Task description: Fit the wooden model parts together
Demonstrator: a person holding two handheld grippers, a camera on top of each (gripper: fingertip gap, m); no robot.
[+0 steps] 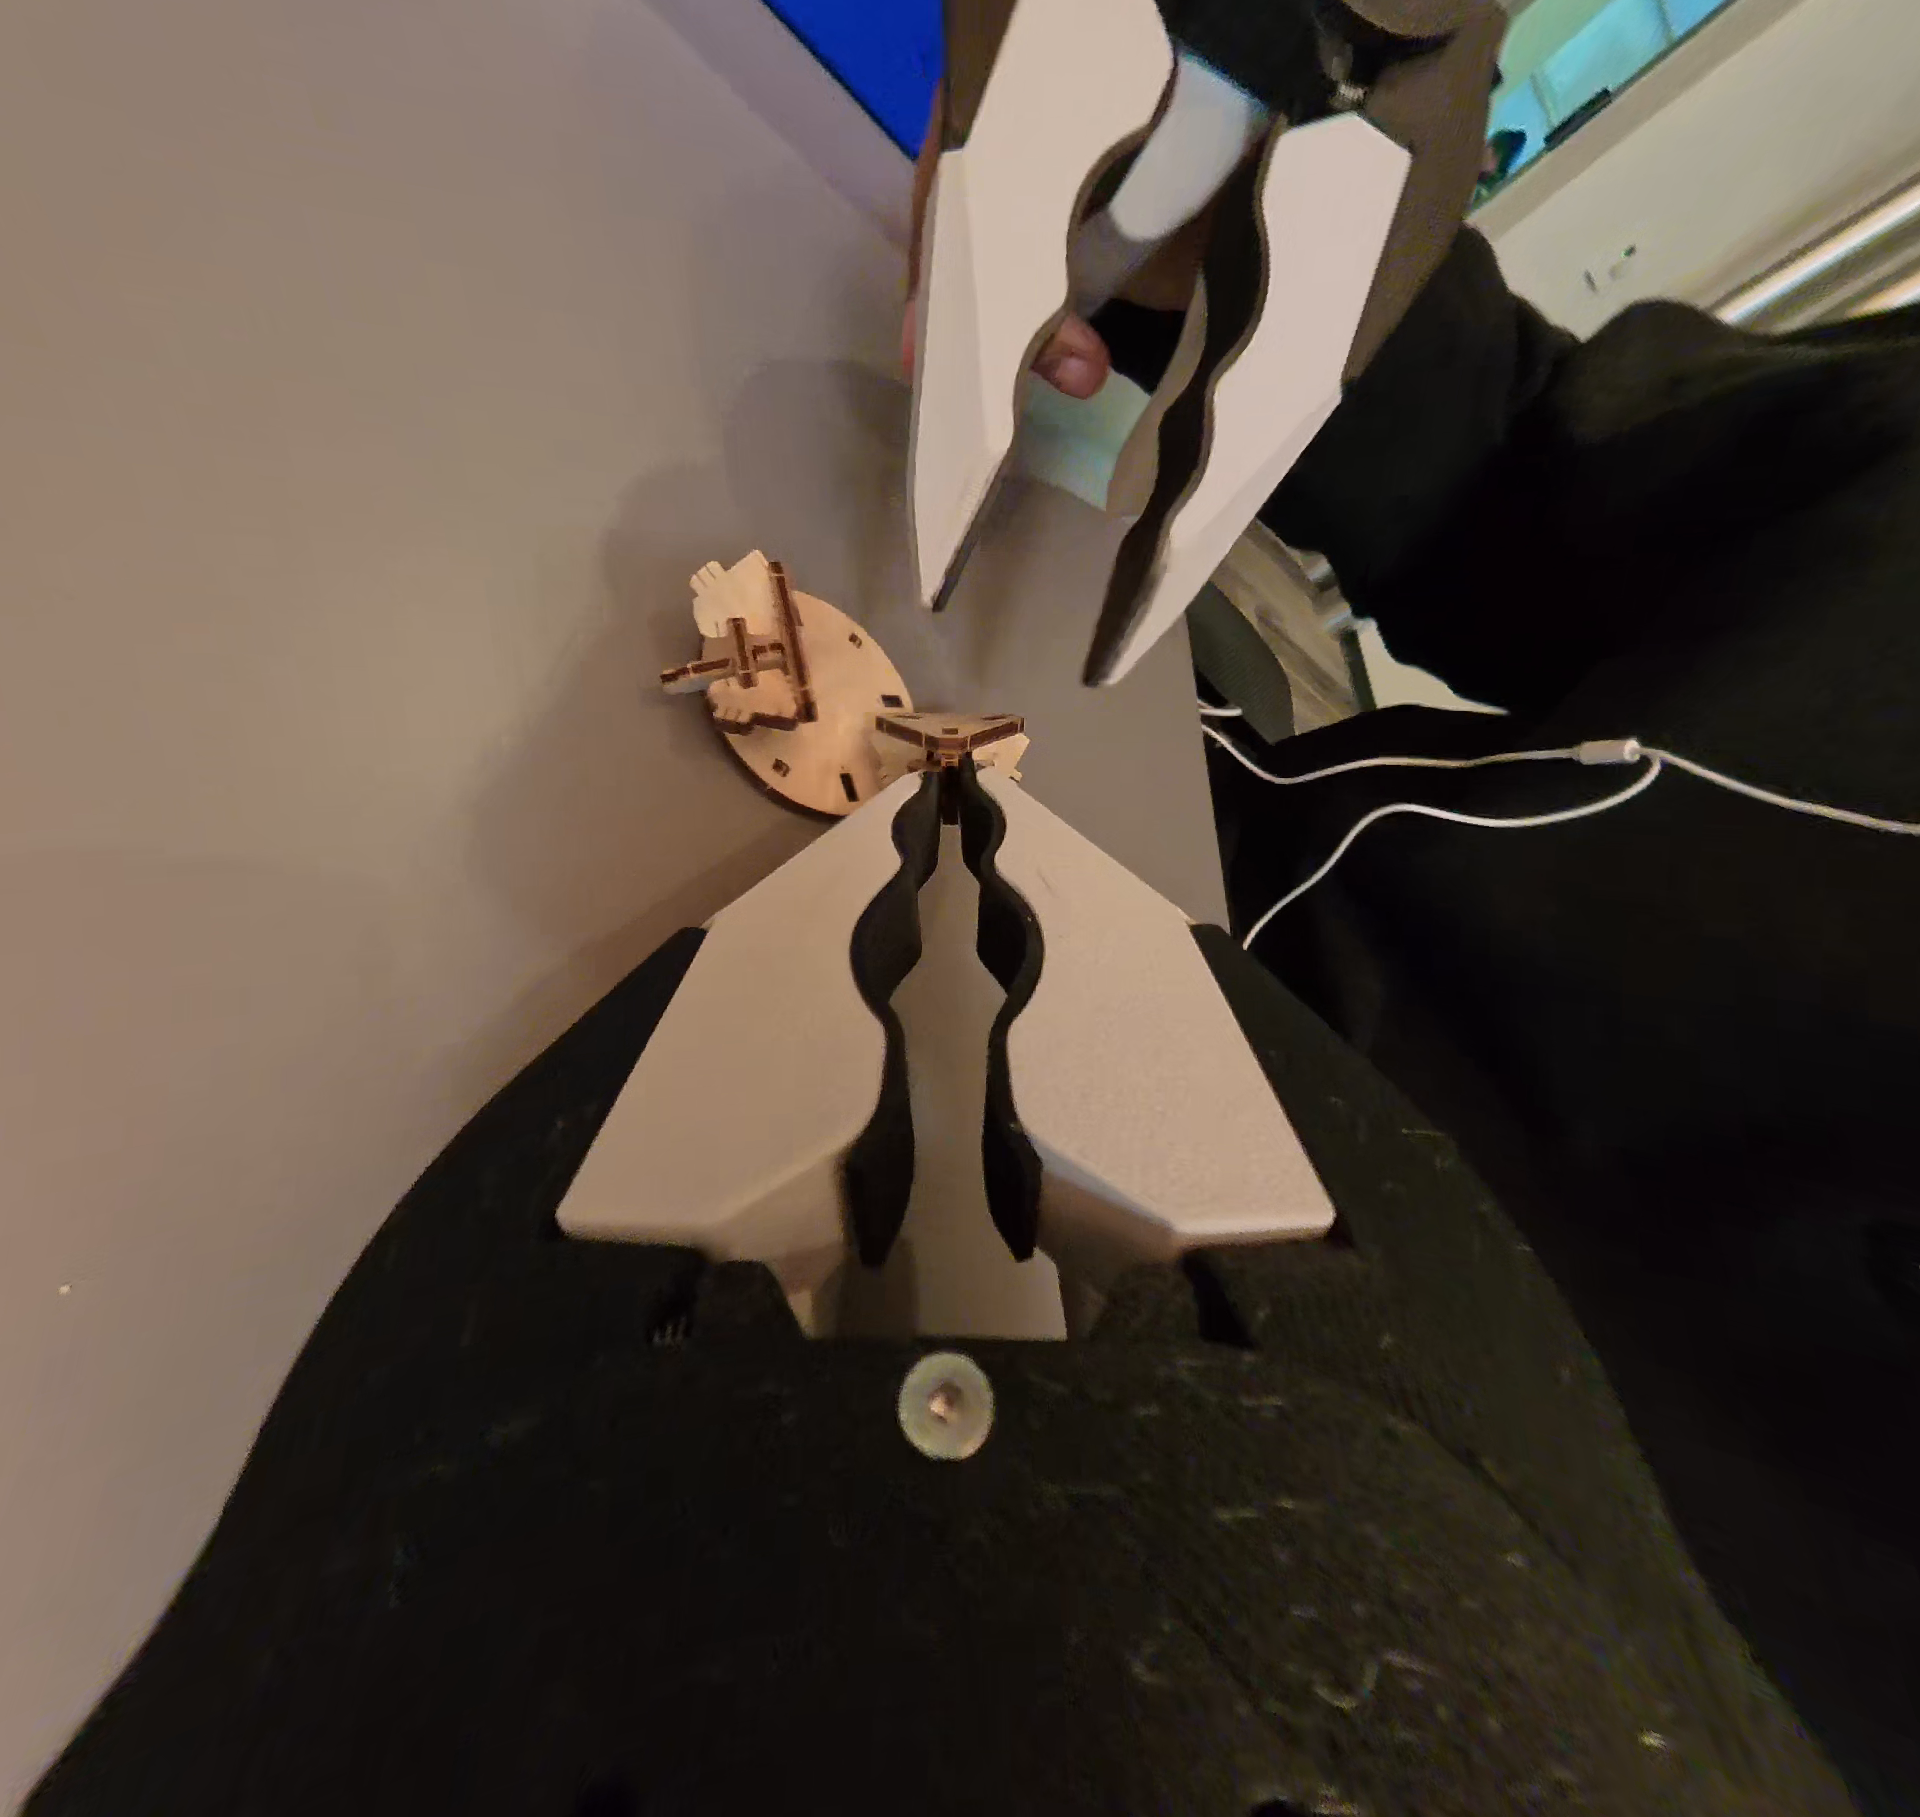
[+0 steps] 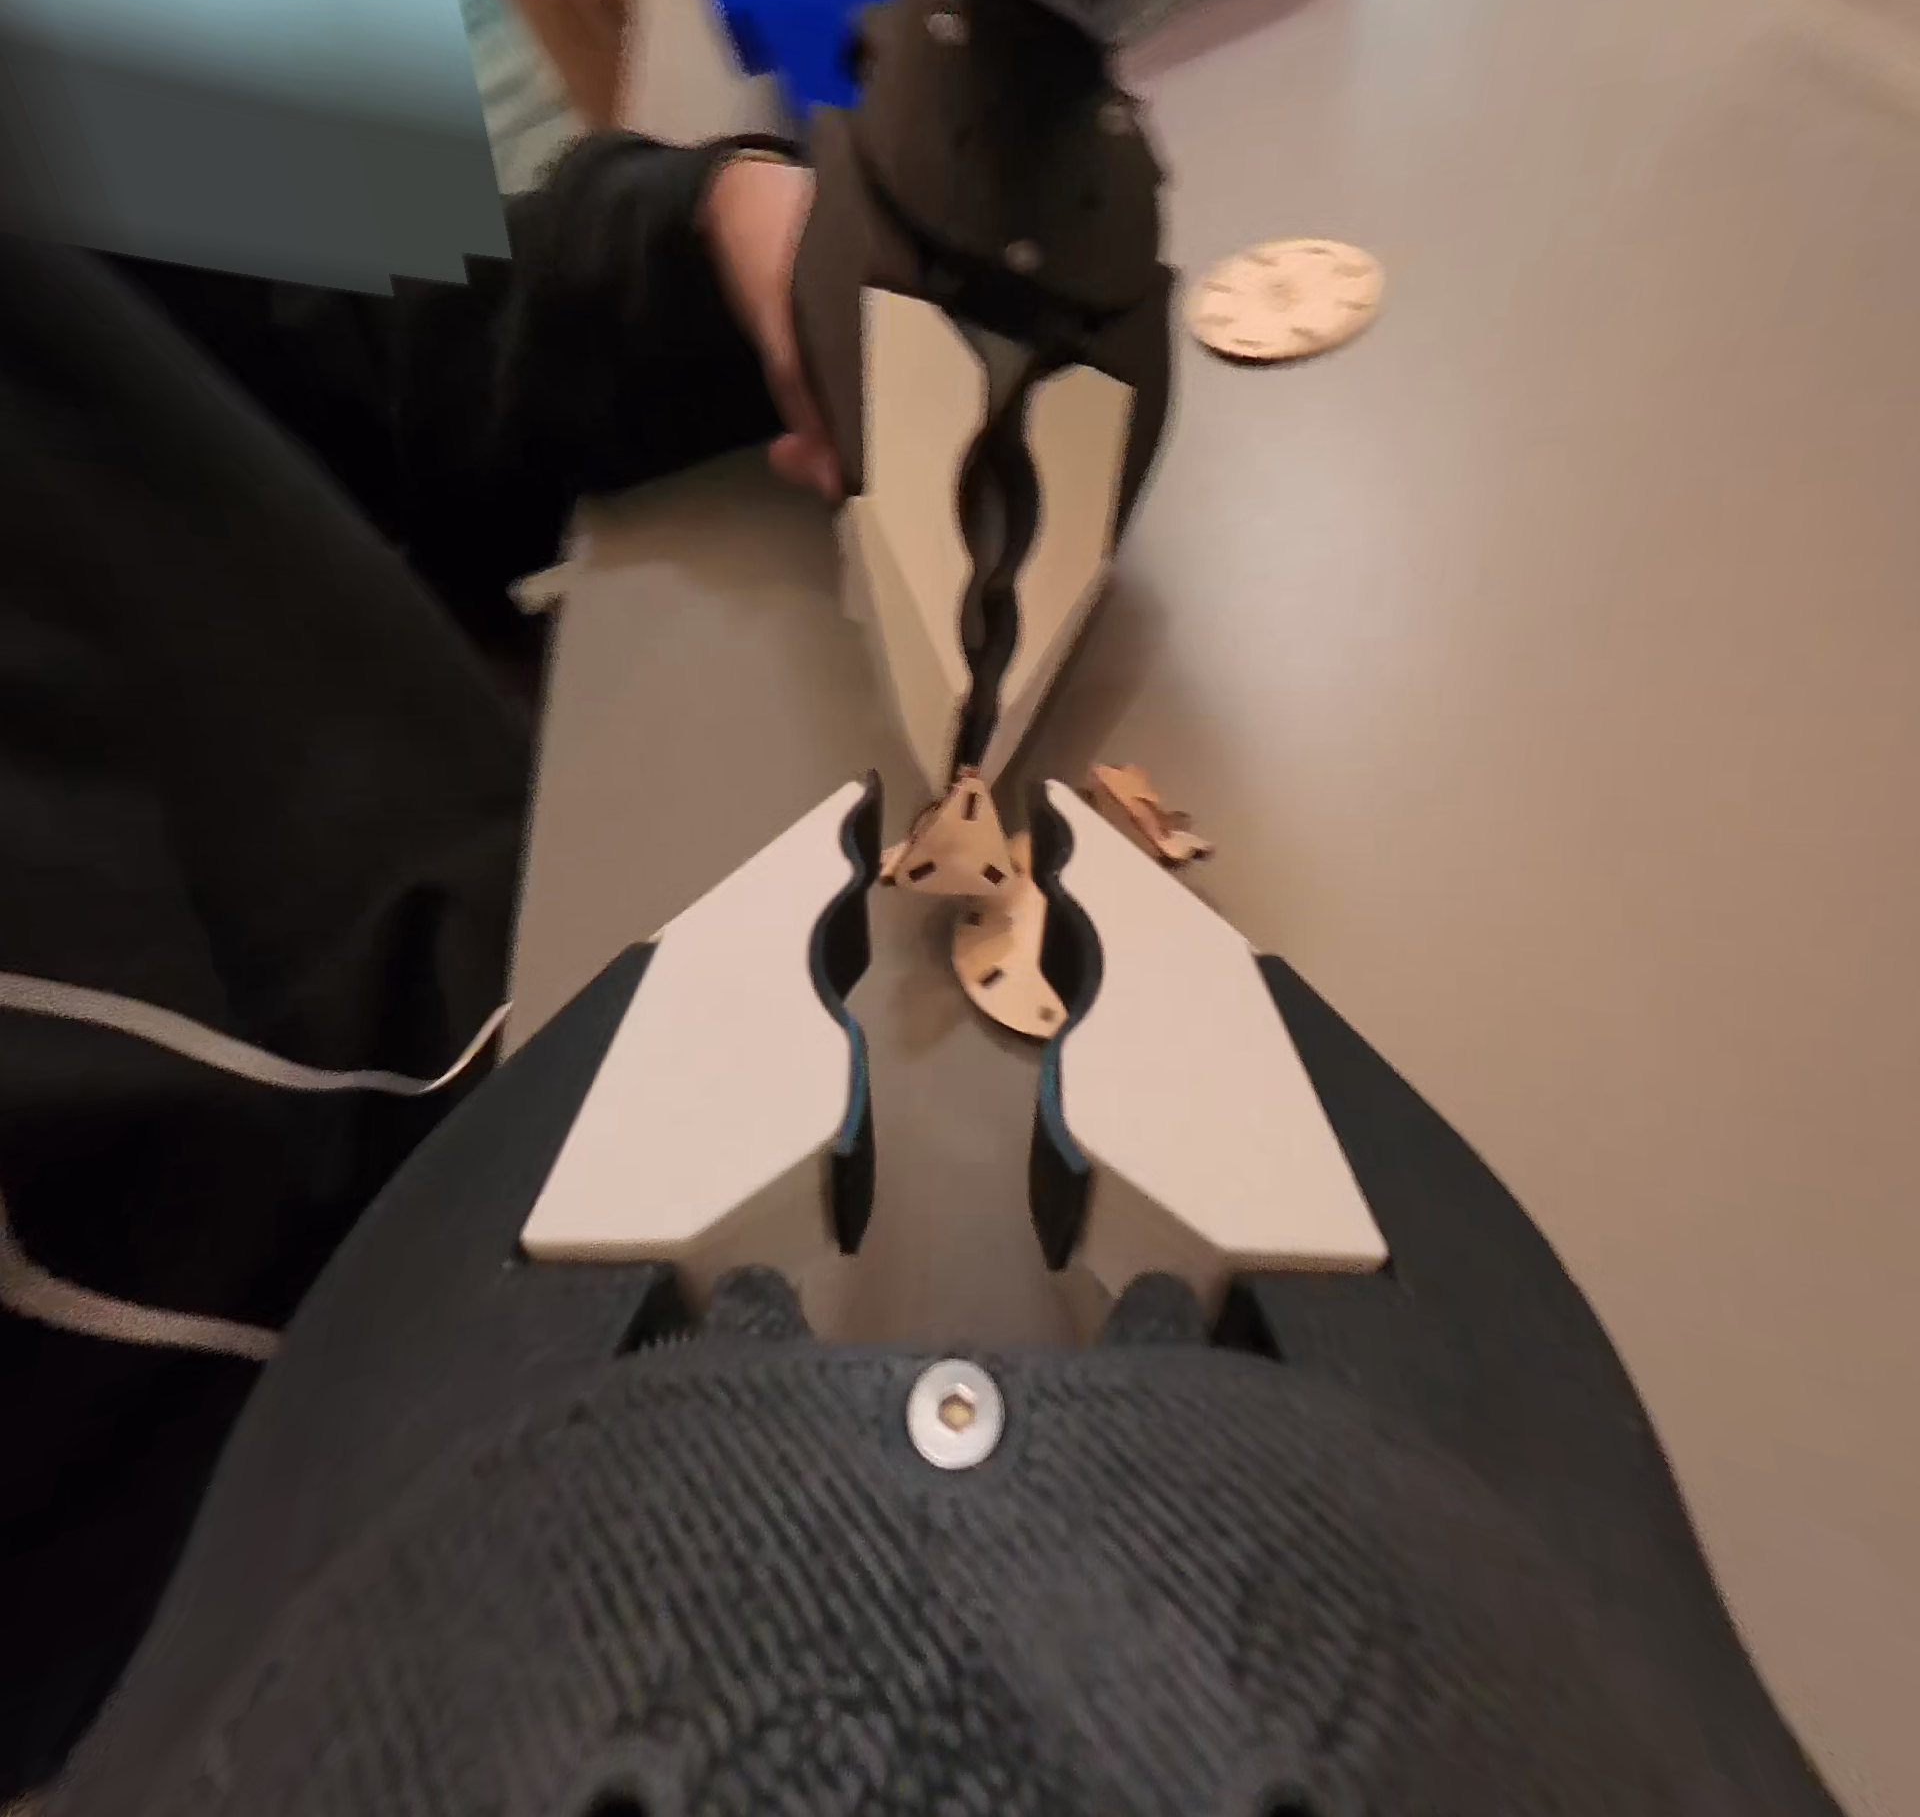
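My left gripper (image 1: 945, 780) is shut on a thin tab under a small triangular wooden piece (image 1: 951, 728). It holds the piece beside a round slotted wooden disc (image 1: 831, 728) on the grey table (image 1: 312, 520). The disc carries upright wooden parts (image 1: 748, 655). In the right wrist view the left gripper (image 2: 971, 754) comes in from above, pinching the triangular piece (image 2: 956, 848). My right gripper (image 2: 956, 822) is open. The triangular piece stands between its fingers without being pressed. In the left wrist view the right gripper (image 1: 1018, 640) hangs open just above the piece.
A second round wooden disc (image 2: 1288, 297) lies farther off on the table. A loose wooden part (image 2: 1148, 811) lies right of my right fingers. A person's dark sleeve (image 1: 1558, 572) and a white cable (image 1: 1455, 770) are at the table's edge.
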